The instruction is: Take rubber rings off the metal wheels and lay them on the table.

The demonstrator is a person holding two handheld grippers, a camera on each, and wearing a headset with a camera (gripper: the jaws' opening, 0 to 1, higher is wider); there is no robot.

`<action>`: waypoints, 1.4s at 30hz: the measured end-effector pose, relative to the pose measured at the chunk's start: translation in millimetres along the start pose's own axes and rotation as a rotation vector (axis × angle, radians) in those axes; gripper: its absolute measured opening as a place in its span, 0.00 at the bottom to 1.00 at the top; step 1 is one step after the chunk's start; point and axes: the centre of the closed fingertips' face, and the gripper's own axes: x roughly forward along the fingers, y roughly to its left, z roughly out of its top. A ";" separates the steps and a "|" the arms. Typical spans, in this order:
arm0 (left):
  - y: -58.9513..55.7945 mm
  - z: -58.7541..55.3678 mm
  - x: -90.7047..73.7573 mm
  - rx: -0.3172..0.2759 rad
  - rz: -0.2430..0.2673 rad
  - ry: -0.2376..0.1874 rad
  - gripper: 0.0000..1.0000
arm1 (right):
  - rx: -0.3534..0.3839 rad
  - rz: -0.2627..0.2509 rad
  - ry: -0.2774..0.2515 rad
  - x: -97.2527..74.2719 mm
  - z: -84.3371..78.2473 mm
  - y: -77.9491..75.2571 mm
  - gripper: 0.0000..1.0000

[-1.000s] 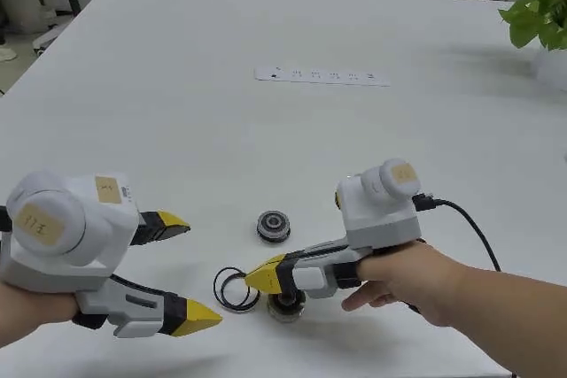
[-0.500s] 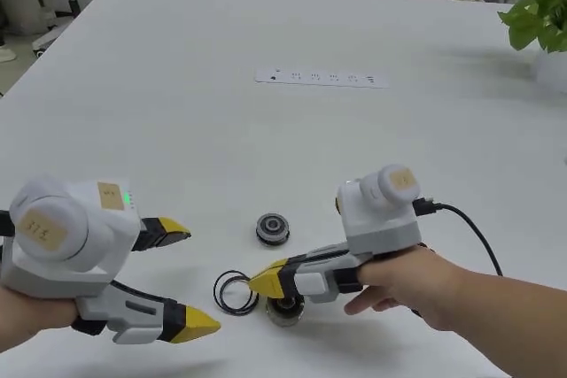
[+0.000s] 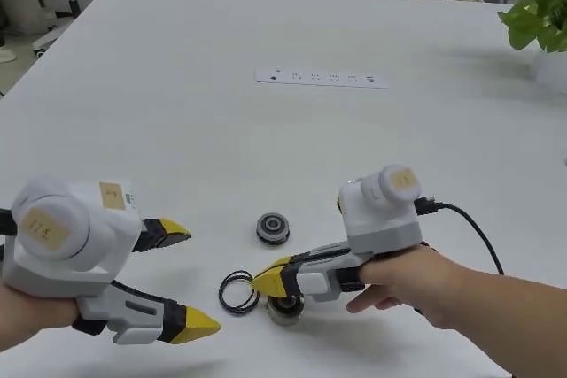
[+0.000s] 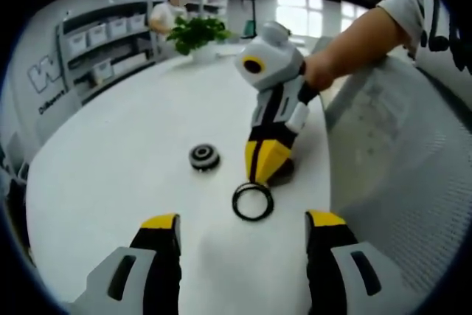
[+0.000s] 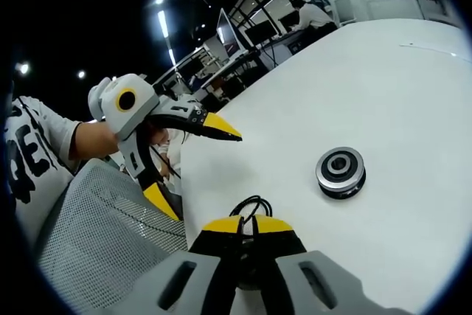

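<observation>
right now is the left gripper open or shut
Open. The left gripper has its two yellow-tipped jaws wide apart, gripping nothing; the bare table and the black rubber rings show between them.

By the table's (image 3: 177,112) near edge: rubber rings (image 3: 237,292) - first wheel (image 3: 273,227) just behind, second wheel (image 3: 285,309) just right; power strip (image 3: 321,78) toward the far edge.

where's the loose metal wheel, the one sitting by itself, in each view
Head view: the metal wheel lies low centre, just beyond the rubber rings.
Left gripper view: left of centre, up-left of the rings.
Right gripper view: right of centre, up-right of the rings.
Shared landmark: the black rubber rings, close to the wheel in all three.
</observation>
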 end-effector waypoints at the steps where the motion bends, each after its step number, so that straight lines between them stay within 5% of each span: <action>1: 0.2 -0.1 -0.1 0.000 0.001 0.000 0.70 | -0.001 0.000 0.000 0.0 0.0 0.0 0.03; 21: 7.7 4.0 -0.6 -0.003 0.012 -0.008 0.70 | -0.025 -0.034 -0.054 -8.7 16.7 -8.7 0.09; 42: 32.7 17.9 -3.6 -0.026 0.040 -0.042 0.69 | -0.067 -0.112 -0.116 -28.6 36.4 -26.0 0.21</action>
